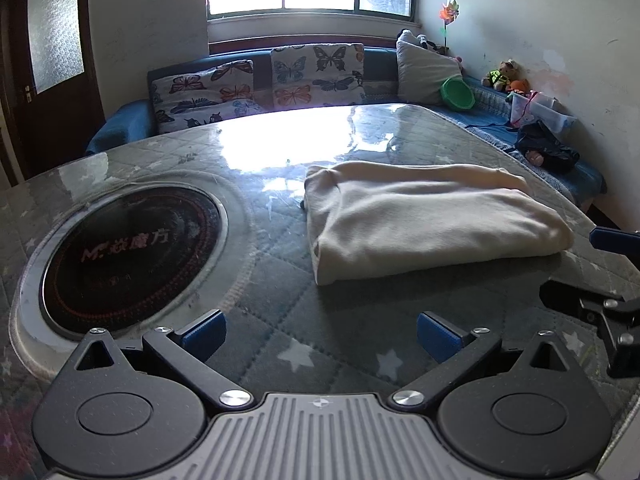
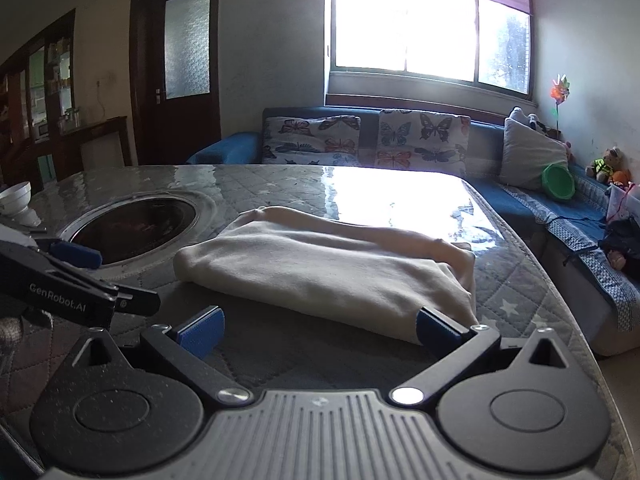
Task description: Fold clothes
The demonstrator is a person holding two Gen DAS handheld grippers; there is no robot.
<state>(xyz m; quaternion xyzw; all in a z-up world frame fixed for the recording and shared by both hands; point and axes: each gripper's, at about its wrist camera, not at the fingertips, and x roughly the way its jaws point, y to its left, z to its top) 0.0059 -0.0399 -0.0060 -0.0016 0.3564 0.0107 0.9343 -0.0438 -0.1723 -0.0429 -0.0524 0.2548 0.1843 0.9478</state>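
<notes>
A folded cream garment (image 1: pixel 432 222) lies flat on the quilted, star-printed tabletop (image 1: pixel 304 320), under a glossy clear cover that throws back the window glare. To its left a round black induction cooktop (image 1: pixel 132 260) is set into the surface, near the garment but apart from it. In the right wrist view two white bowls (image 2: pixel 18 200) sit at the far left edge beyond the cooktop. Behind the tabletop a blue sofa (image 2: pixel 236 148) runs along the wall and round the right side, carrying butterfly cushions (image 1: pixel 256 88), a grey pillow (image 1: pixel 428 74), a green bowl (image 1: pixel 458 94), stuffed toys (image 1: pixel 502 74) and dark clothing (image 1: pixel 548 148).

Bare quilted surface lies open in front of the garment's near edge, between it and both claws, and the sunlit far half is free too. The right edge of the tabletop runs close to the sofa.

The left claw (image 1: pixel 320 334) hovers low over the bare patch, blue pads spread wide, holding nothing. The right claw (image 2: pixel 318 330) is likewise spread wide and empty; its right pad (image 2: pixel 436 326) stands just at the garment's near right corner, though contact cannot be confirmed. Each claw points forward toward the window, side by side.
</notes>
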